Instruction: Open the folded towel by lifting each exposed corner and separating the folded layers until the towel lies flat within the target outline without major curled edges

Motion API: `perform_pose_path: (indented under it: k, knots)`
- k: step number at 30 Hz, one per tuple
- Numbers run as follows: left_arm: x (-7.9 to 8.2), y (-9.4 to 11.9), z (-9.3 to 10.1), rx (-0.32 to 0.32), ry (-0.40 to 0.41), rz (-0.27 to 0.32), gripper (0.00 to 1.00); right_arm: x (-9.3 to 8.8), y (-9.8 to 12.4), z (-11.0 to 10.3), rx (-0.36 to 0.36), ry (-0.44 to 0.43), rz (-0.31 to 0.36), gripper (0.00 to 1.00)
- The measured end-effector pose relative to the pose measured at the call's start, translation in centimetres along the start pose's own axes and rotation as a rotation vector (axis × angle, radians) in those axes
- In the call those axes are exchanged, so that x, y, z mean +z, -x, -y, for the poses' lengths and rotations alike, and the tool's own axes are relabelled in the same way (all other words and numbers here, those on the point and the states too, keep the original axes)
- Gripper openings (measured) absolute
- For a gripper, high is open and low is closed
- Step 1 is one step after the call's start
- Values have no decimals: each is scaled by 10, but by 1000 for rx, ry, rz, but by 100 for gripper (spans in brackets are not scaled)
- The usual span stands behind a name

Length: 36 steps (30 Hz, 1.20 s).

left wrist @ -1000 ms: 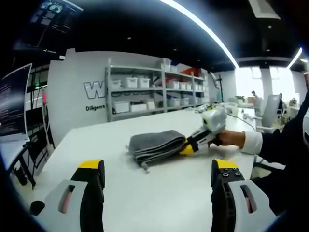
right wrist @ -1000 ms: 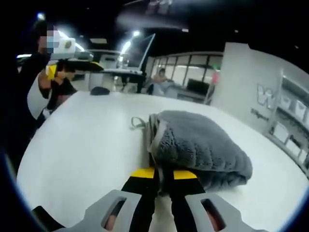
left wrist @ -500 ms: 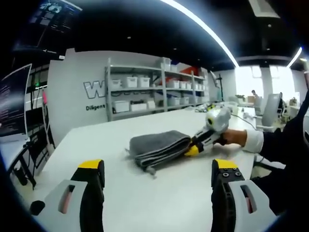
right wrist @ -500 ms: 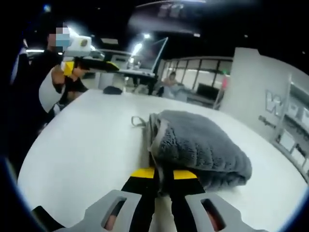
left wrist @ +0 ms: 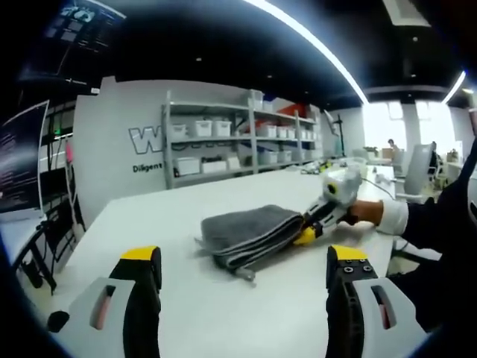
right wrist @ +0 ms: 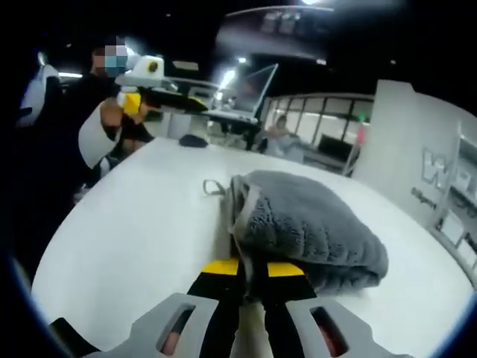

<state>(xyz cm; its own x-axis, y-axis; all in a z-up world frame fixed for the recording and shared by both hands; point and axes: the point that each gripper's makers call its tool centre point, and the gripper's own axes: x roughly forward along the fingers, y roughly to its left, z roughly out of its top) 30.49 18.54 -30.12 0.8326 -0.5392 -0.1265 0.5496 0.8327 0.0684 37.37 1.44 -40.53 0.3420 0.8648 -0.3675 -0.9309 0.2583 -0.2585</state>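
A folded grey terry-cloth towel [left wrist: 250,233] lies on the white tabletop [left wrist: 186,216], still folded into several layers, with a small hanging loop [right wrist: 211,186] sticking out at one end. In the right gripper view the right gripper [right wrist: 251,270], with black jaws and yellow tips, has its jaws pressed together on the near edge of the towel [right wrist: 313,227], pinching a layer of the fabric where the stacked folds meet the tabletop [right wrist: 127,246]. In the left gripper view that same gripper [left wrist: 305,235] reaches in from the right, held by a hand [left wrist: 365,212] in a white cuff, its yellow tip at the towel's edge. The left gripper [left wrist: 242,262] hangs above the tabletop near the towel but apart from it, its jaws spread wide with nothing between them. Grey metal shelving with white bins [left wrist: 223,142] stands against the far wall.
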Motion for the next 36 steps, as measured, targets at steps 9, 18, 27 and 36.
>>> perform_pose_path:
  k: [9, 18, 27, 36]
  knots:
    - [-1, -1, 0, 0, 1, -4, 90, -1, 9, -12, 17, 8, 4, 4]
    - [-1, -1, 0, 1, 0, -4, 90, -2, 17, -22, 19, 11, 4, 4]
    - [0, -2, 3, -8, 3, -4, 90, -5, 31, -31, 33, -4, 5, 4]
    - [-1, -5, 6, -21, 6, -7, 89, -4, 41, -43, 61, 55, 10, 4]
